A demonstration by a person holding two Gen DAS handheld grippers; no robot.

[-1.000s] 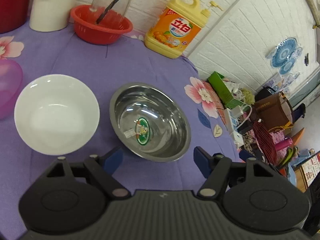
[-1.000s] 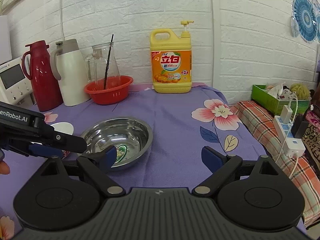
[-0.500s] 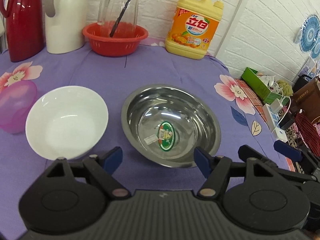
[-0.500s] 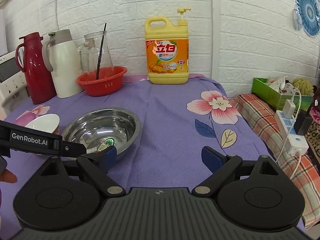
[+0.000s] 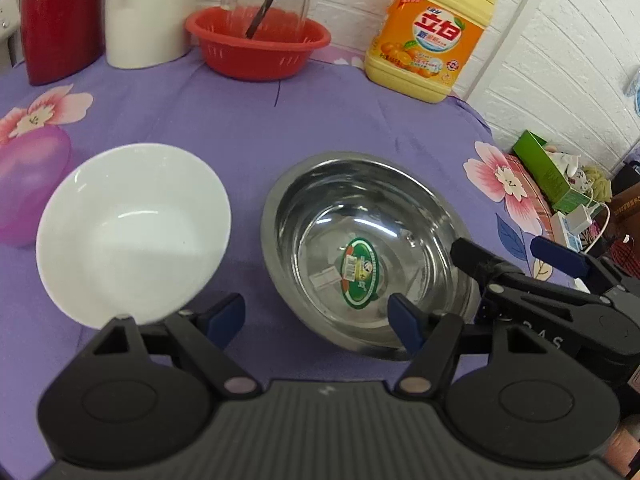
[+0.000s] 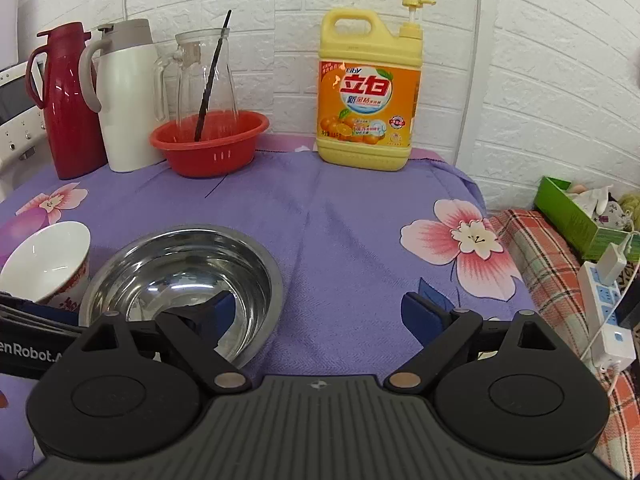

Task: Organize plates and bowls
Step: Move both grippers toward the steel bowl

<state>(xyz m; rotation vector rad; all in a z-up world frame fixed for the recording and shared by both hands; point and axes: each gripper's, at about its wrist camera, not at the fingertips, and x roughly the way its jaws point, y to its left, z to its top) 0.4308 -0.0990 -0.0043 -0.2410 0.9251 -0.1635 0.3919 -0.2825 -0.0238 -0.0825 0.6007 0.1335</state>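
We see the left gripper (image 5: 316,316) spread wide and holding nothing, low over the purple cloth (image 5: 240,120), its right finger at the near rim of the steel bowl (image 5: 366,252). The white bowl (image 5: 132,232) sits at 9 o'clock of the steel one, near but apart. The right gripper (image 6: 320,312) is likewise wide open and empty, its left finger over the steel bowl's 3 o'clock rim.

A shiny steel bowl (image 5: 370,252) sits upright on the bench with a green sticker (image 5: 359,274) inside. Just to its left sits an upright, empty white bowl (image 5: 134,234); at far left, a translucent purple bowl (image 5: 30,186).
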